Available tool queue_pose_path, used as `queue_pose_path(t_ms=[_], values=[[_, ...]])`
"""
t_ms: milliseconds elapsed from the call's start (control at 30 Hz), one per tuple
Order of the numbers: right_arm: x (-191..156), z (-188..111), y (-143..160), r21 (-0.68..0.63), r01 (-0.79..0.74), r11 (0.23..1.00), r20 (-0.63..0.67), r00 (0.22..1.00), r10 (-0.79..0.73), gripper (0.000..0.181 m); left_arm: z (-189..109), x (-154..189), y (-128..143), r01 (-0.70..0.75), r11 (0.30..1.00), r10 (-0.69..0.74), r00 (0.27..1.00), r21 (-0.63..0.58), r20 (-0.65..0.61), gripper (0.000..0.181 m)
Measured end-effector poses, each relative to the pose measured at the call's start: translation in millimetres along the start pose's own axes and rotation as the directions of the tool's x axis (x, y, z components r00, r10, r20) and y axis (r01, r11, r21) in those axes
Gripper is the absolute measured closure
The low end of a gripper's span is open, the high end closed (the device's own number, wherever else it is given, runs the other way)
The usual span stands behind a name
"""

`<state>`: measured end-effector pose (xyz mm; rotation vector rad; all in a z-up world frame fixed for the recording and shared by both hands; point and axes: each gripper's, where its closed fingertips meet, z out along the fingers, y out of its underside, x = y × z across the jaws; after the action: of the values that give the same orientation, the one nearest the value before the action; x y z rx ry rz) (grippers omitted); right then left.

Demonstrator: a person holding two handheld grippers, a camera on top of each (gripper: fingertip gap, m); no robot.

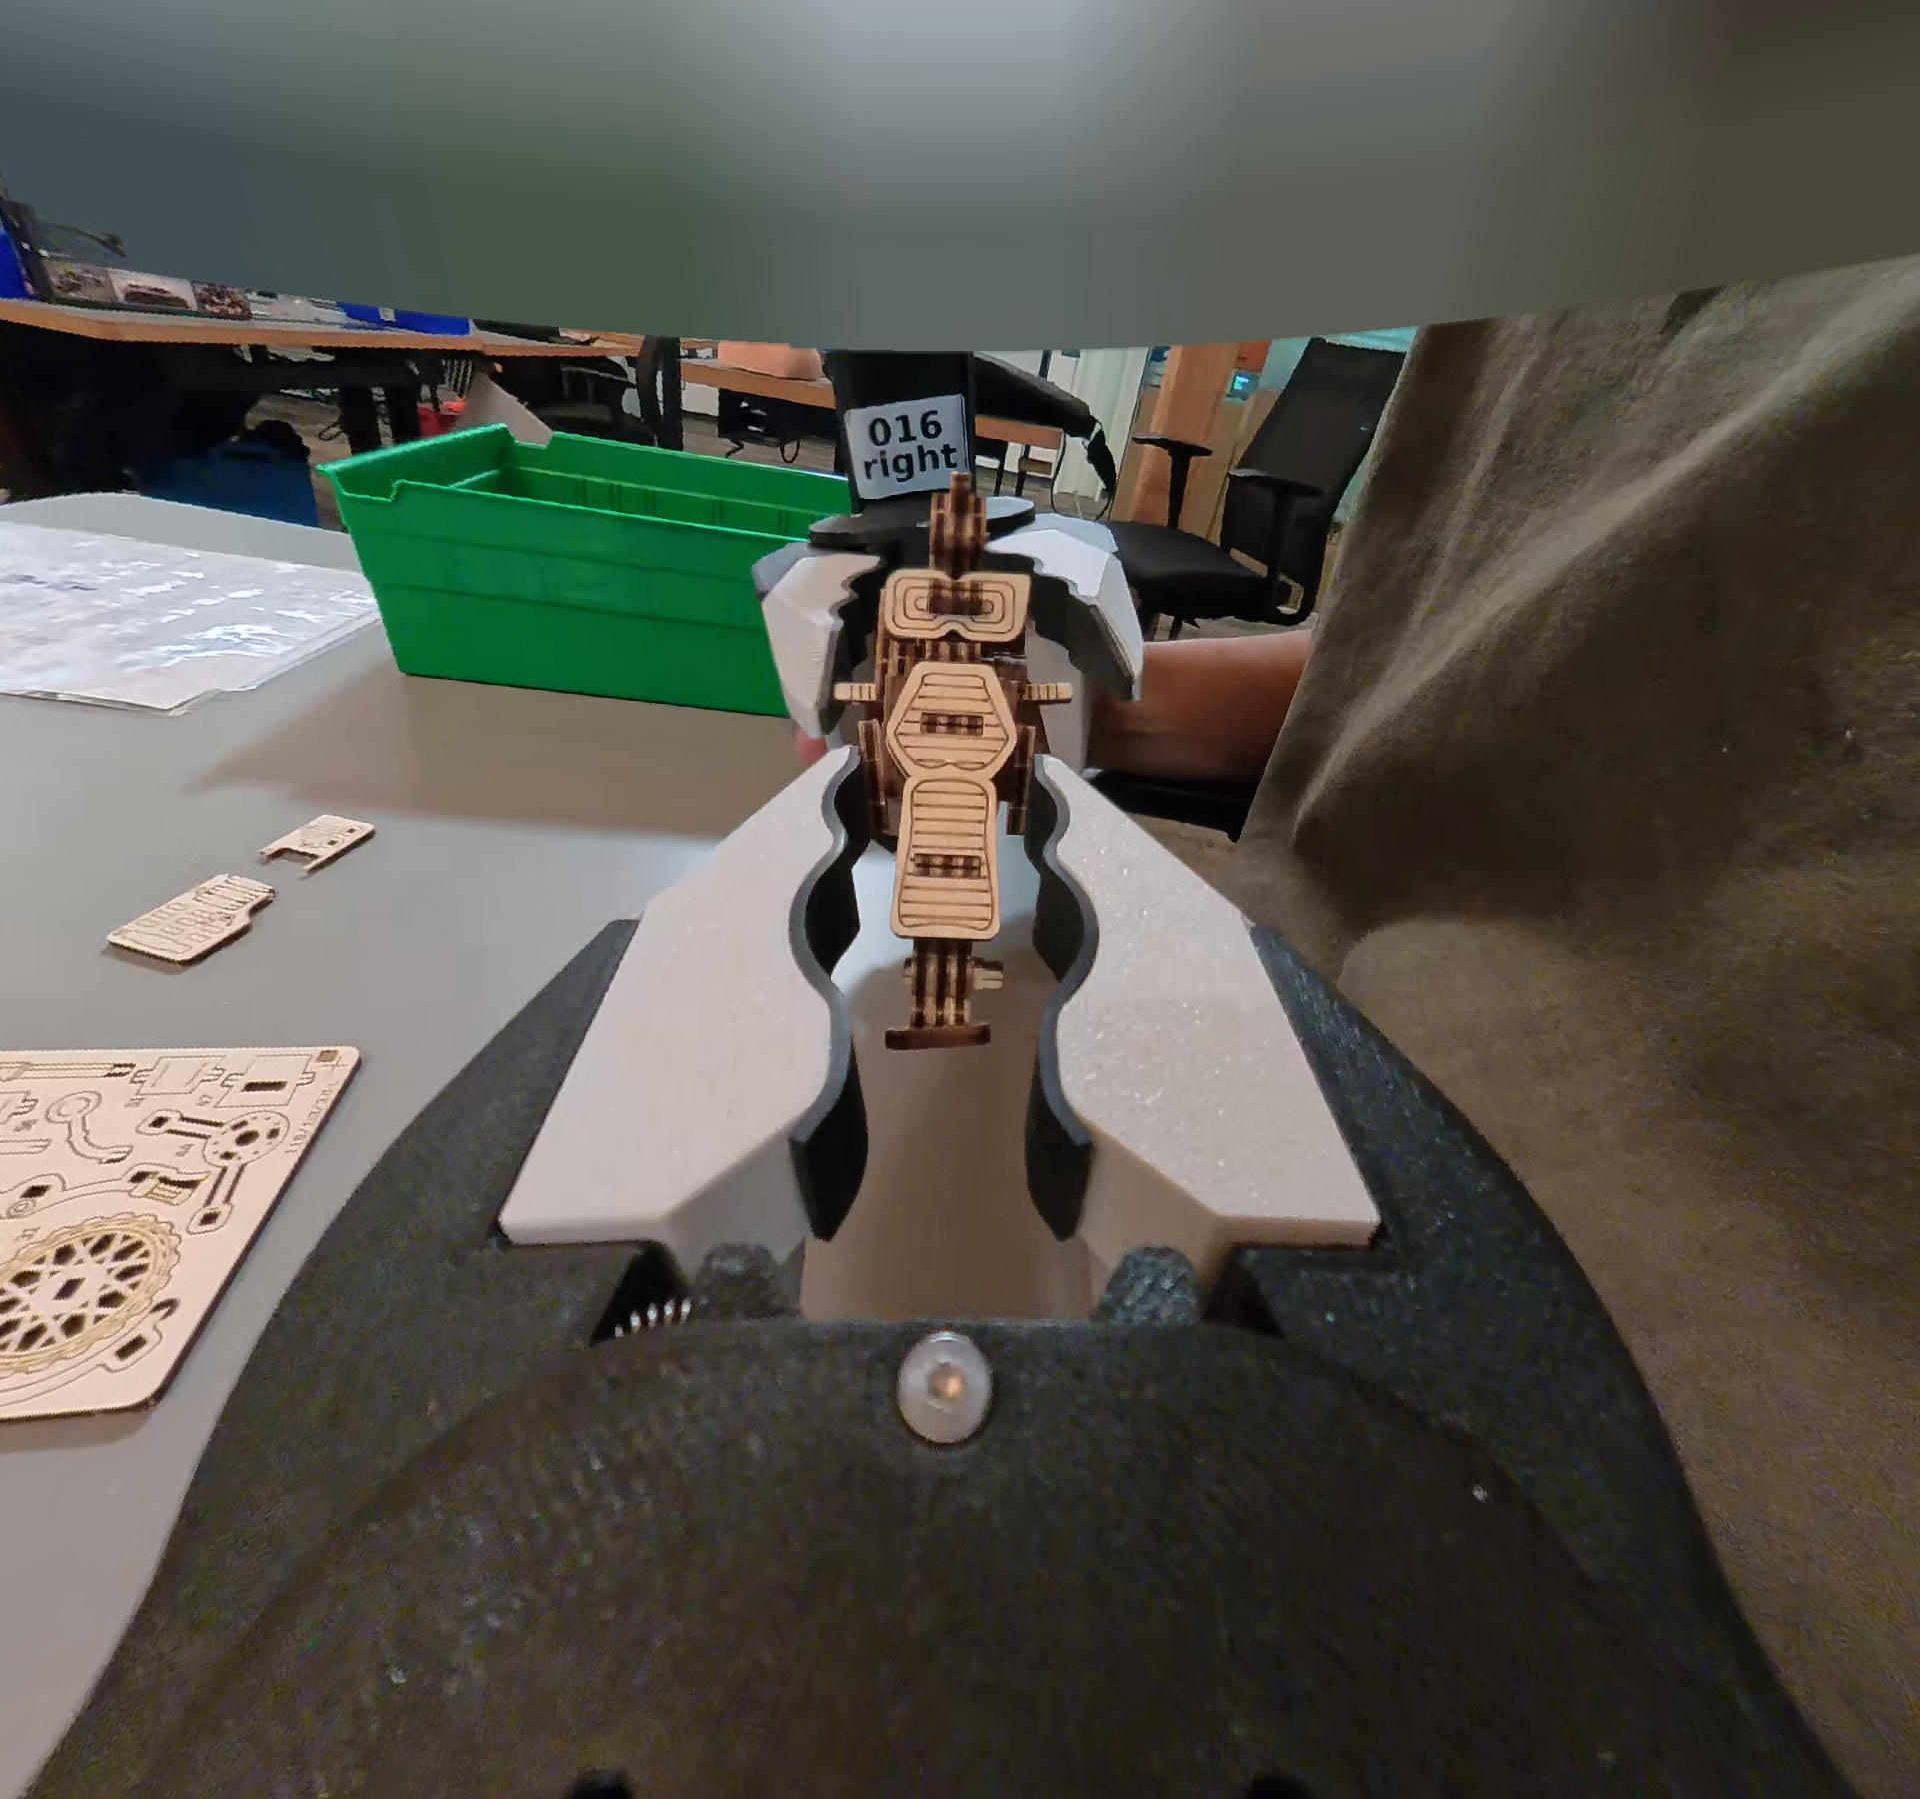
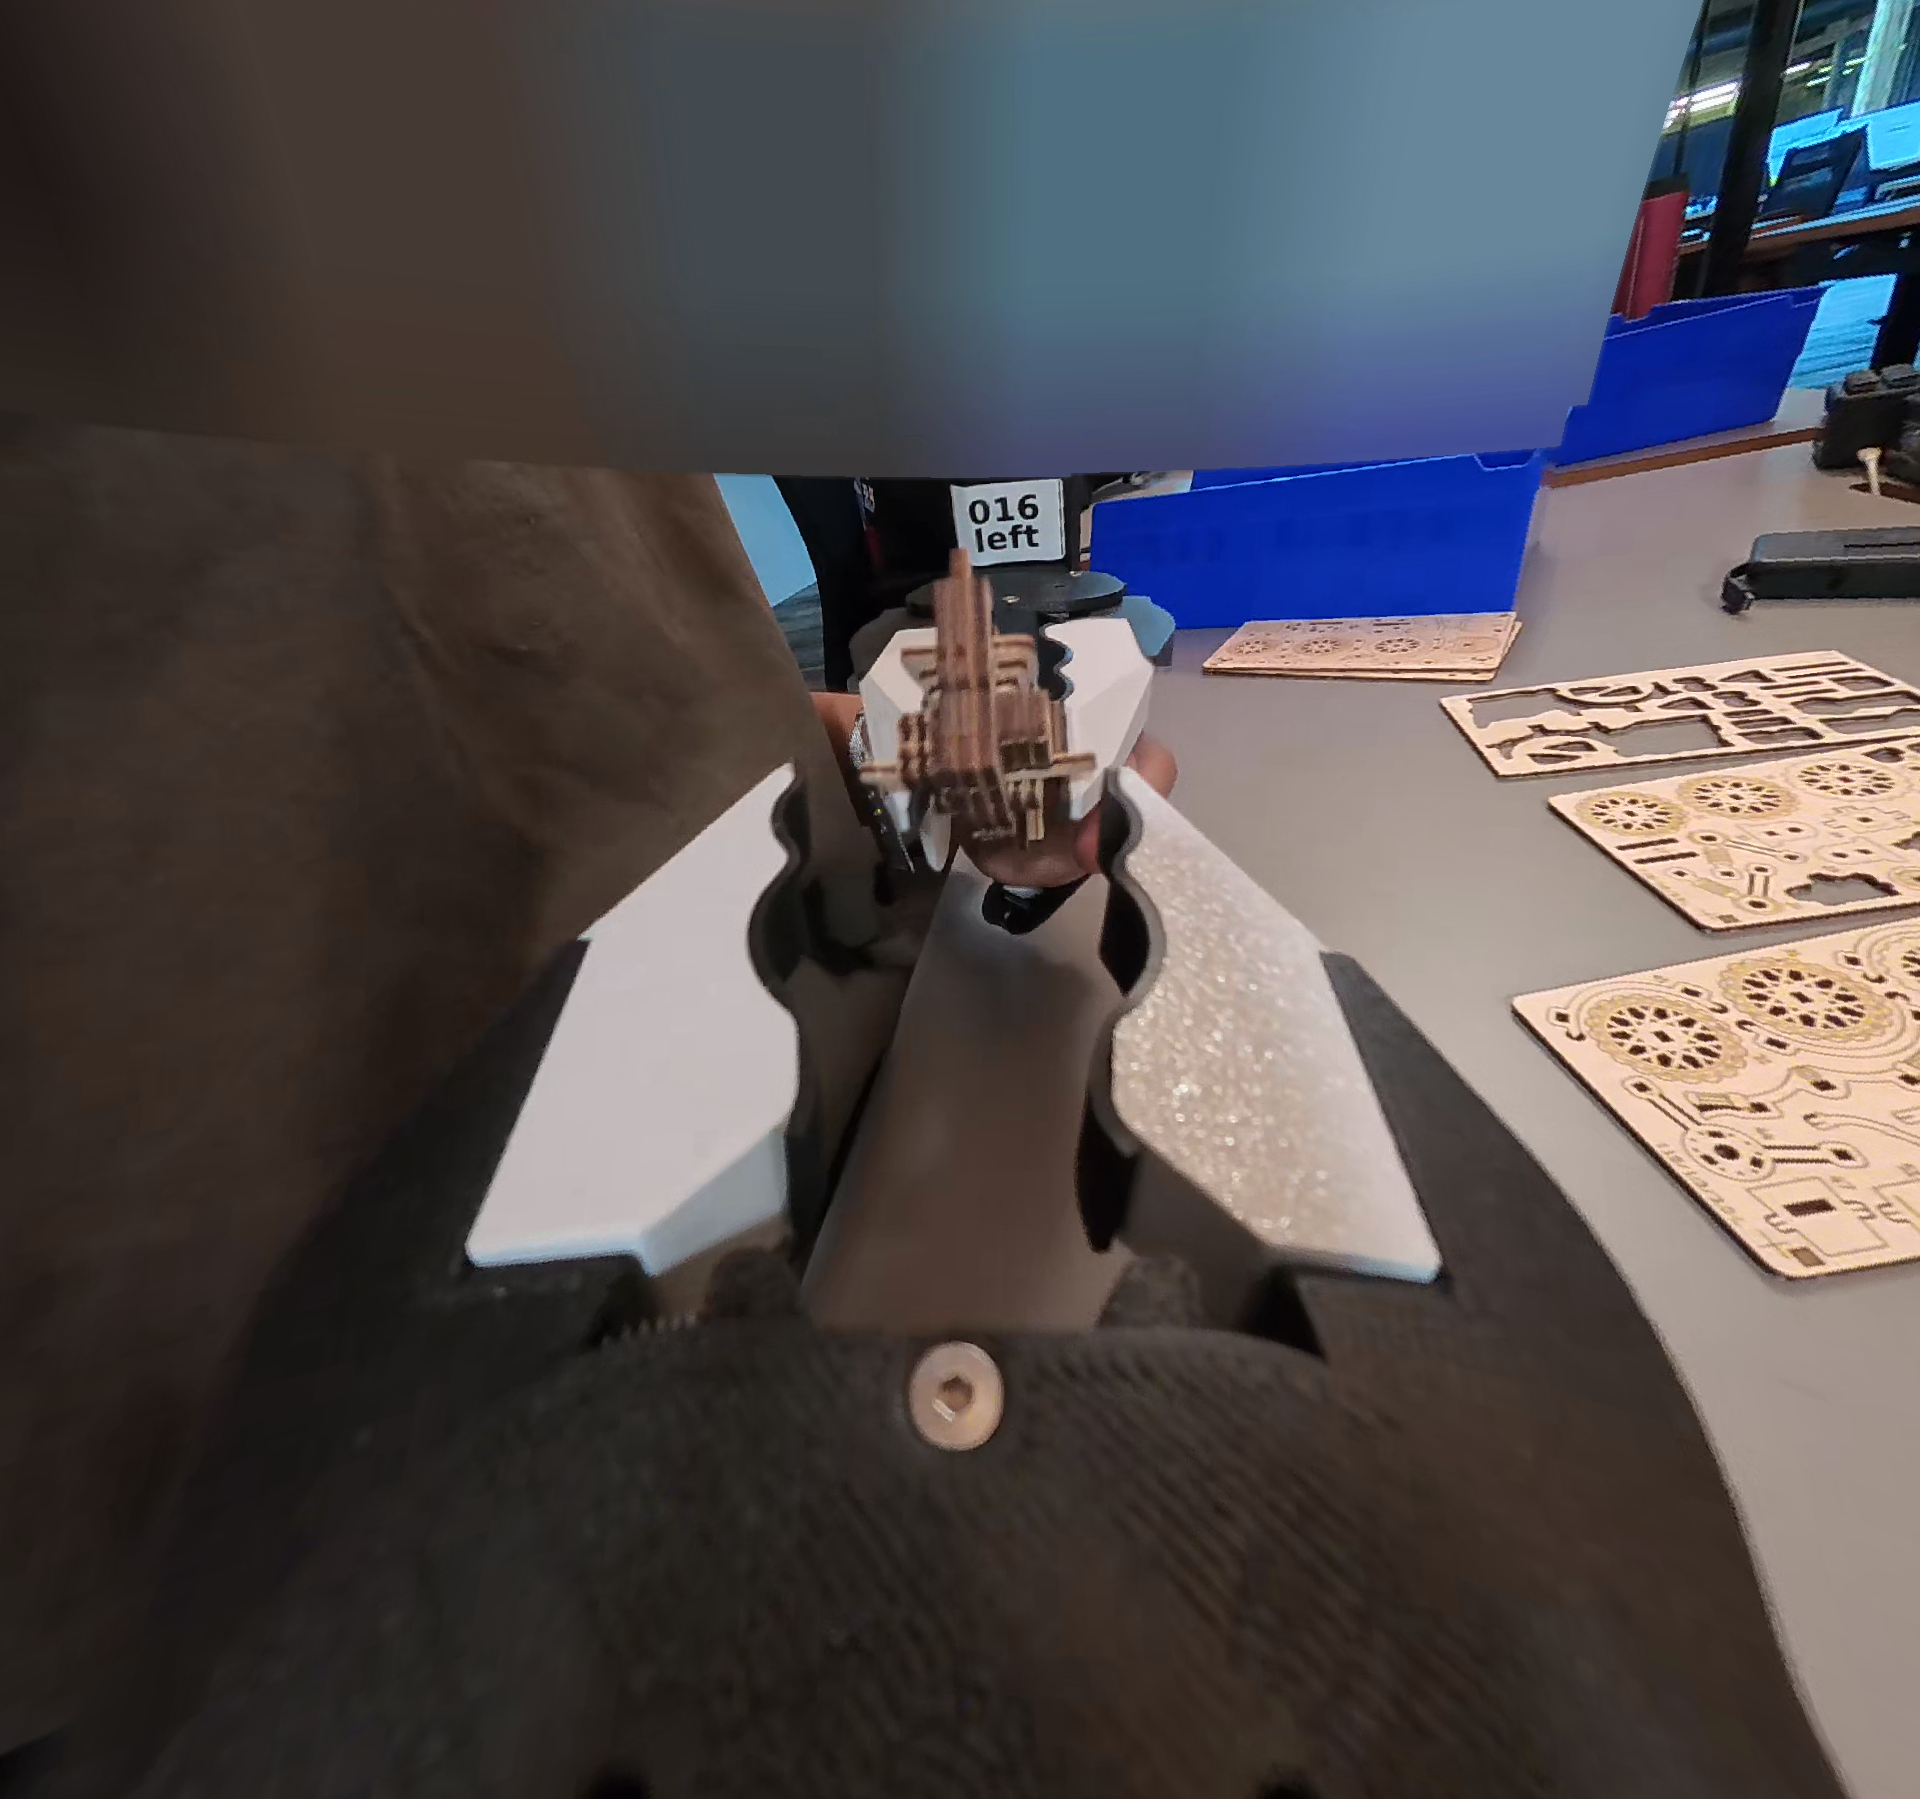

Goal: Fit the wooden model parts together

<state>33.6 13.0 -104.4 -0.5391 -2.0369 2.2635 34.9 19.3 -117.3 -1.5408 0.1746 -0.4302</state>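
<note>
The pale layered wooden model (image 1: 943,793) stands with its long axis upright between the two facing grippers, gripped by the left gripper (image 1: 945,814) jaws, while the right gripper (image 2: 951,814) jaws stand open just before it.

One assembled wooden model (image 1: 943,793), two grippers, left (image 1: 943,783) and right (image 2: 956,814), two loose wooden pieces (image 1: 191,916), one green bin (image 1: 582,596), two blue bins (image 2: 1309,544), four spread wooden part sheets (image 2: 1745,1105), one plastic bag (image 1: 145,617)

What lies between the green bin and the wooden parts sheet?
Two small loose wooden pieces on the grey table, shown in the left wrist view.
</note>
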Motion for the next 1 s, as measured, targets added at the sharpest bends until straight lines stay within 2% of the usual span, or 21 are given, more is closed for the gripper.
queue_pose_path(t_ms=[1000], values=[[8.1, 0.7, -0.3, 0.003, -0.025, 1.000, -0.045, 0.999, 0.025, 0.123, 1.4, -5.3, 1.9, 0.012, 1.000, -0.012, 0.999, -0.005, 0.032, 0.154]])
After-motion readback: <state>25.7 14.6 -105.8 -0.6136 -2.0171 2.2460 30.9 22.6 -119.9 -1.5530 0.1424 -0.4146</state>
